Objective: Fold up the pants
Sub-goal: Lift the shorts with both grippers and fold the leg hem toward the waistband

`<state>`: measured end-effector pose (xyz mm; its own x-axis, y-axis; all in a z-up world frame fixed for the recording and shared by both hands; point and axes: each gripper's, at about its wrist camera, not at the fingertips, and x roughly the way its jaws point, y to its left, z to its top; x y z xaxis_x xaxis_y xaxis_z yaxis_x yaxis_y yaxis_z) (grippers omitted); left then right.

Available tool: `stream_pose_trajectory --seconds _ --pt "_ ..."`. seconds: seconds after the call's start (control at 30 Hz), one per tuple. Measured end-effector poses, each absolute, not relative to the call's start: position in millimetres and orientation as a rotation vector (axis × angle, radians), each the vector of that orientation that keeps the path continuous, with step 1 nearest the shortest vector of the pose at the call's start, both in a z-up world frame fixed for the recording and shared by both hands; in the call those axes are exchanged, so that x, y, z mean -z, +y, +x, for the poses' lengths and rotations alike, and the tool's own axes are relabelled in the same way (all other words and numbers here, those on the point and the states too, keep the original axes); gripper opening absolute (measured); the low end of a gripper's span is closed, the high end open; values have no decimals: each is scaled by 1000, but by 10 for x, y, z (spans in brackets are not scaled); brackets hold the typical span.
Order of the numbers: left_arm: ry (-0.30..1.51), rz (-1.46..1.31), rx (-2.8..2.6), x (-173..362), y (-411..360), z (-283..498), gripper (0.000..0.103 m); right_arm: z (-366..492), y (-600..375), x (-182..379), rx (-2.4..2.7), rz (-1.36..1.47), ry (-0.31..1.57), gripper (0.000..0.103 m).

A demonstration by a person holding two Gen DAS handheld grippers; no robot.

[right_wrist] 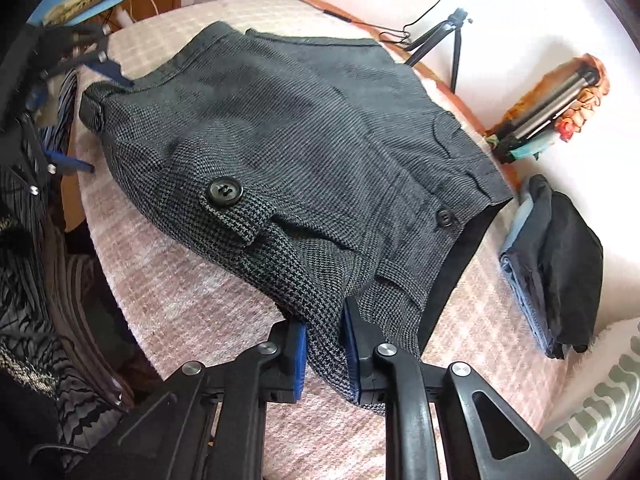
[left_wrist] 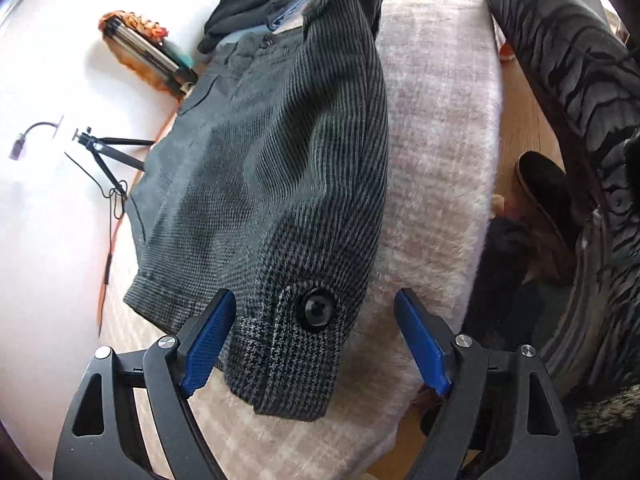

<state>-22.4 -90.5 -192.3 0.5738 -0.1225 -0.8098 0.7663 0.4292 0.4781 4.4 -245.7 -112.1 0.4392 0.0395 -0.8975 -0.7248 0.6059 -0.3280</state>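
Grey houndstooth pants (left_wrist: 280, 168) lie on a pink fuzzy blanket (left_wrist: 436, 168), folded over with buttoned cuff tabs showing. My left gripper (left_wrist: 316, 320) is open, its blue fingers either side of the near cuff with a black button (left_wrist: 318, 308), not touching the cloth. In the right wrist view the pants (right_wrist: 288, 136) spread across the blanket (right_wrist: 192, 288). My right gripper (right_wrist: 326, 320) is shut on a fold of the pants' cloth at the near edge. The left gripper (right_wrist: 86, 120) shows open at the far left by the other cuff.
A stack of folded dark and blue clothes (right_wrist: 556, 264) lies right of the pants. A small tripod (right_wrist: 440, 40) and an orange bundle (right_wrist: 560, 96) sit behind them. The blanket's edge drops to a wooden floor (left_wrist: 520, 128), where a person's patterned clothing (left_wrist: 580, 92) stands.
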Motion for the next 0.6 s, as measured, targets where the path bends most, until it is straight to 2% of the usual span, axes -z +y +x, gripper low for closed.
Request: stream_pose_trajectory --seconds 0.03,0.07,0.1,0.3,0.6 --pt "785 965 623 1919 -890 -199 52 37 -2463 1116 -537 -797 1010 15" --pt "794 972 608 1927 -867 -175 35 59 -2482 1124 -530 -794 1009 15" --pt "800 976 599 1934 -841 -181 26 59 -2488 1127 -525 -790 1008 15" --pt "734 837 554 1493 -651 11 21 38 -2506 1066 -478 -750 955 14" --pt "564 727 432 721 -510 637 20 253 -2456 534 -416 -677 822 13"
